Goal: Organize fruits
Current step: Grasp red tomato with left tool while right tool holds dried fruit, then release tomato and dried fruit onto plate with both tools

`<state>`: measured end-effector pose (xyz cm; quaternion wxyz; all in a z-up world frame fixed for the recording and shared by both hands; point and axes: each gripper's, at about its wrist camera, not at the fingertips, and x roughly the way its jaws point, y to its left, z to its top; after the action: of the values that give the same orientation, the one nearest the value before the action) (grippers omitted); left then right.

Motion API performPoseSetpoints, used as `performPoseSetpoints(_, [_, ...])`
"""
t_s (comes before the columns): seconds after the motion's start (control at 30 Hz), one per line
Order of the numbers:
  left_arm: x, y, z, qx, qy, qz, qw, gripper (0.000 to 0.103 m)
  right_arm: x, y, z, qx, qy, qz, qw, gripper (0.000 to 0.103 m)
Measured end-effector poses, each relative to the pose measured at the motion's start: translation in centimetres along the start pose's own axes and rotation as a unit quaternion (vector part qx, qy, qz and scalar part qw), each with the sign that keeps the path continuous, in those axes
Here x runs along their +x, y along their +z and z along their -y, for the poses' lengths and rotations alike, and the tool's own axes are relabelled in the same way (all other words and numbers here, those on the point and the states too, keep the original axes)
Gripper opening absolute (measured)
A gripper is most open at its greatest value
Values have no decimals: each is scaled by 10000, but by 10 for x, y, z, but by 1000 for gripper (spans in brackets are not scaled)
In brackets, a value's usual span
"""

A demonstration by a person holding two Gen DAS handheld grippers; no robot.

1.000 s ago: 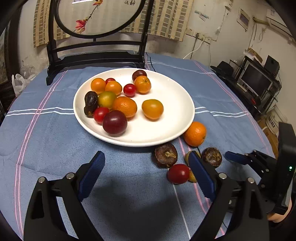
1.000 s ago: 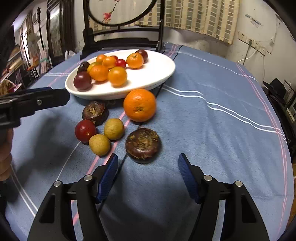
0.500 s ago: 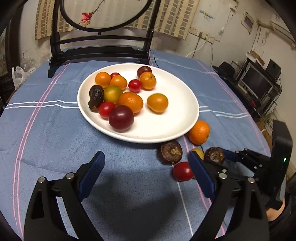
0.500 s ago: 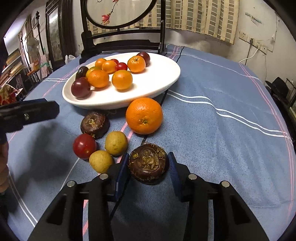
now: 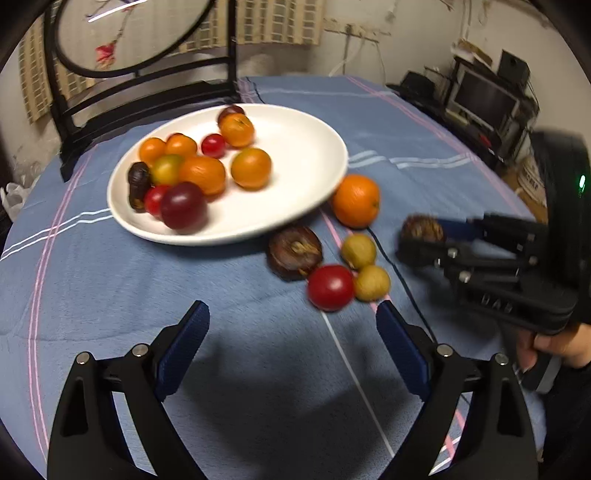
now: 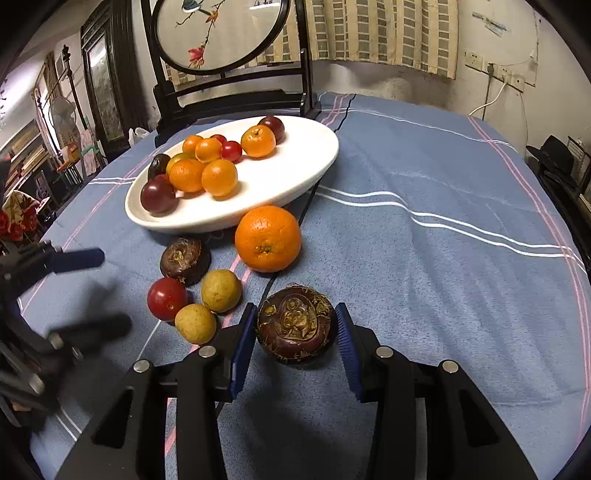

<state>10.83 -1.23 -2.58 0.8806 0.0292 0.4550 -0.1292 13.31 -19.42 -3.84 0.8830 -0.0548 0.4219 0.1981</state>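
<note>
A white plate (image 6: pixel 288 192) (image 5: pixel 310 173) holds several oranges, tomatoes and dark fruits. On the blue cloth beside it lie a large orange (image 6: pixel 267 238) (image 5: pixel 355 201), a brown water chestnut (image 6: pixel 184 260) (image 5: pixel 294 252), a red tomato (image 6: pixel 167 298) (image 5: pixel 330 287) and two yellow-green fruits (image 6: pixel 221 290) (image 5: pixel 358 251). My right gripper (image 6: pixel 297 332) is shut on a second brown water chestnut (image 6: pixel 296 325) (image 5: pixel 422 229), held just above the cloth. My left gripper (image 5: pixel 291 343) is open and empty, short of the loose fruits.
A dark wooden stand with a round painted screen (image 6: pixel 221 33) stands behind the plate. A thin black cable (image 6: pixel 308 206) runs across the cloth past the orange. Shelves and a monitor (image 5: pixel 484 103) are off the table's right side.
My right gripper has moved forward, closed on the water chestnut and lifted it slightly. My left gripper has swung right, bringing the loose fruits closer to centre.
</note>
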Motion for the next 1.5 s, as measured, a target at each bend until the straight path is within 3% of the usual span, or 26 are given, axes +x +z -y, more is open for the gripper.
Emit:
performPoseSetpoints(0.07, [4, -3, 2, 60, -12, -59, 10000, 88, -3, 0, 0, -1, 13, 49, 10000, 43])
performPoseSetpoints(0.17, [13, -5, 6, 142, 13, -216, 9997, 77, -8, 1, -1, -10, 46, 121, 9999, 43])
performPoseSetpoints(0.53, [27, -7, 21, 334, 201, -216, 9990, 70, -20, 2, 4, 125, 162, 256, 9995, 43])
performPoseSetpoints(0.63, [28, -4, 26, 342, 196, -148, 9991, 60, -27, 2, 3, 145, 245, 355, 9990, 43])
performPoseSetpoints(0.7, [28, -2, 30, 357, 217, -89, 9991, 49, -29, 3, 2, 137, 287, 392, 9987, 43])
performPoseSetpoints(0.97, [34, 3, 29, 355, 108, 114, 9992, 48, -29, 3, -1, 100, 346, 373, 9987, 43])
performPoseSetpoints(1.03, [33, 3, 30, 413, 108, 131, 9990, 32, -29, 3, 0, 119, 331, 366, 9987, 43])
performPoseSetpoints(1.27, [22, 1, 22, 270, -138, 80, 9995, 32, -24, 2, 2, 171, 260, 331, 9990, 43])
performPoseSetpoints(1.43, [0, 3, 15, 141, -264, 343, 9990, 32, -25, 2, -1, 153, 279, 422, 9986, 43])
performPoseSetpoints(1.5, [-9, 6, 10, 25, -271, 472, 9985, 32, -29, 4, -2, 230, 528, 580, 9967, 43])
